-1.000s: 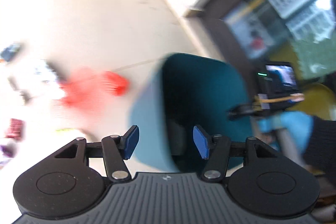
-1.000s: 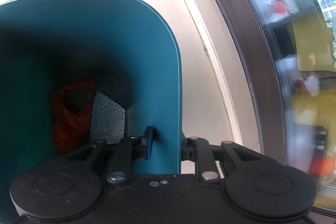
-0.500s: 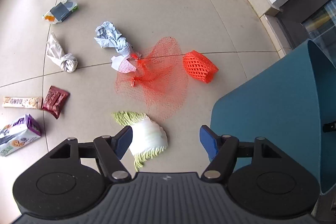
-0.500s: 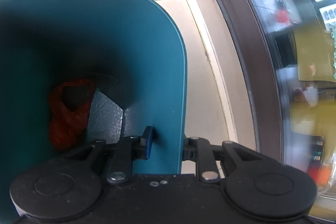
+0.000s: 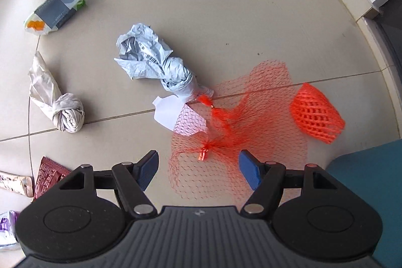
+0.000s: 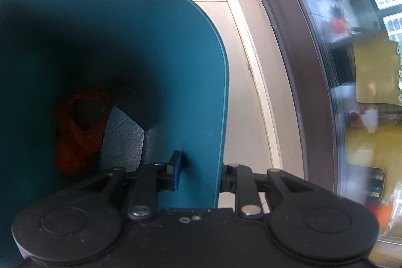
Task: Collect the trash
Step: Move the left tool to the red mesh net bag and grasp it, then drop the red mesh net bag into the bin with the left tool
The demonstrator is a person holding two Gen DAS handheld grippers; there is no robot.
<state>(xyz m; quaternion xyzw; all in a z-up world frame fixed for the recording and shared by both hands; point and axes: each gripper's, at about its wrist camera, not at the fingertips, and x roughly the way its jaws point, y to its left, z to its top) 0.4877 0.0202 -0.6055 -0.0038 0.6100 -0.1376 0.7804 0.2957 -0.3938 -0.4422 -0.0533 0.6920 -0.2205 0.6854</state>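
My left gripper [image 5: 198, 167] is open and points down at the tiled floor, low over a flat red mesh net bag [image 5: 241, 140]; nothing is between its blue pads. An orange foam fruit sleeve [image 5: 316, 114] lies at the net's right edge. A crumpled grey-white bag [image 5: 150, 59] and a white paper scrap [image 5: 167, 112] lie just beyond the net. My right gripper [image 6: 201, 175] is shut on the wall of the teal bin [image 6: 206, 82], one finger inside and one outside. At the bottom of the bin lies a red plastic bag [image 6: 80, 132].
More litter lies to the left: a knotted white bag [image 5: 57, 102], a grey and orange packet [image 5: 55, 9], a dark red wrapper [image 5: 50, 175], a beige bar wrapper [image 5: 12, 183]. The bin's corner [image 5: 371, 182] shows at lower right. A glass door frame [image 6: 296, 67] runs beside the bin.
The left view swung from the bin to the littered floor, then dropped closer over the red net. The left jaws stand a little wider. The right gripper kept its grip on the bin.
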